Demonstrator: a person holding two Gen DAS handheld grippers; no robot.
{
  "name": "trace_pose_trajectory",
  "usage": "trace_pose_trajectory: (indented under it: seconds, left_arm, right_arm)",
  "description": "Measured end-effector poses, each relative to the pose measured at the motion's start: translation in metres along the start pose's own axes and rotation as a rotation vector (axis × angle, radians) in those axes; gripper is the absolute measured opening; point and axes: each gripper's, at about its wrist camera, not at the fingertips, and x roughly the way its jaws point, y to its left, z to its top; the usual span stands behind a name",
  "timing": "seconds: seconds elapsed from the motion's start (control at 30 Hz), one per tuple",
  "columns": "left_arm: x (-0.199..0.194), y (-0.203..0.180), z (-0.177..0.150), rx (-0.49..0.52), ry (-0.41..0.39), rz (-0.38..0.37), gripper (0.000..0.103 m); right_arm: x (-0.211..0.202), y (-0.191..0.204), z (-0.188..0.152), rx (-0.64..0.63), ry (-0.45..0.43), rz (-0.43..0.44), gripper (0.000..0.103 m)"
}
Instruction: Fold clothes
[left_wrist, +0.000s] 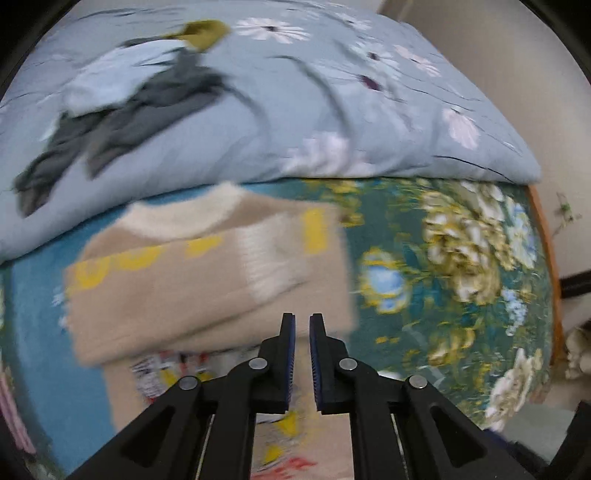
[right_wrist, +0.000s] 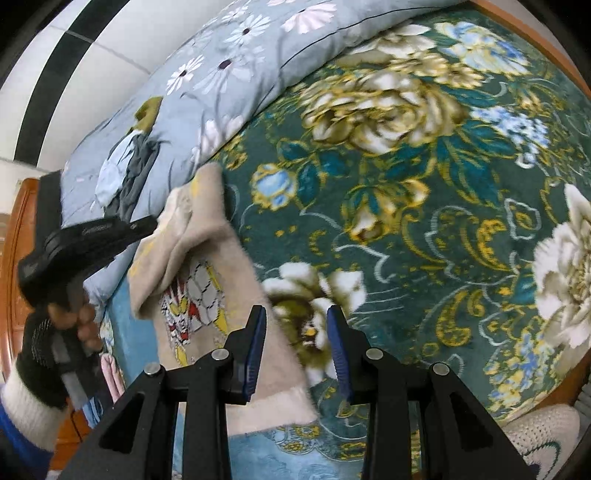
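A beige knit sweater (left_wrist: 207, 291) with yellow letters, a white collar and a cartoon print lies partly folded on the green floral blanket; it also shows in the right wrist view (right_wrist: 210, 280). My left gripper (left_wrist: 302, 325) hovers over the sweater's front part, jaws a narrow gap apart with nothing between them. My right gripper (right_wrist: 296, 317) is open and empty over the sweater's right edge. The left gripper's body (right_wrist: 85, 240) and the gloved hand holding it show at the left of the right wrist view.
A light blue floral quilt (left_wrist: 332, 110) lies bunched behind the sweater, with a pile of grey, pale blue and olive clothes (left_wrist: 122, 107) on it. The green floral blanket (right_wrist: 424, 221) spreads to the right. A wooden bed frame edge (left_wrist: 546, 240) borders the right side.
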Motion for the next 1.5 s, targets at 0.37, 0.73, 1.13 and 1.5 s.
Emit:
trace_pose_trajectory:
  seconds: [0.37, 0.73, 1.13, 1.5]
  left_arm:
    - [-0.048, 0.175, -0.091, -0.341, 0.033, 0.162, 0.04]
    - [-0.092, 0.245, -0.161, -0.572, 0.054, 0.181, 0.053]
    - [-0.077, 0.211, -0.143, -0.52, 0.061, 0.118, 0.056]
    - [-0.061, 0.188, -0.155, -0.513, 0.104, 0.114, 0.058]
  right_arm:
    - [0.099, 0.09, 0.054, -0.072, 0.082, 0.183, 0.036]
    - [0.194, 0.134, 0.104, 0.043, 0.143, 0.234, 0.037]
    - [0.146, 0.123, 0.111, 0.023, -0.015, 0.238, 0.0]
    - [0.168, 0.11, 0.111, 0.029, 0.081, 0.33, 0.003]
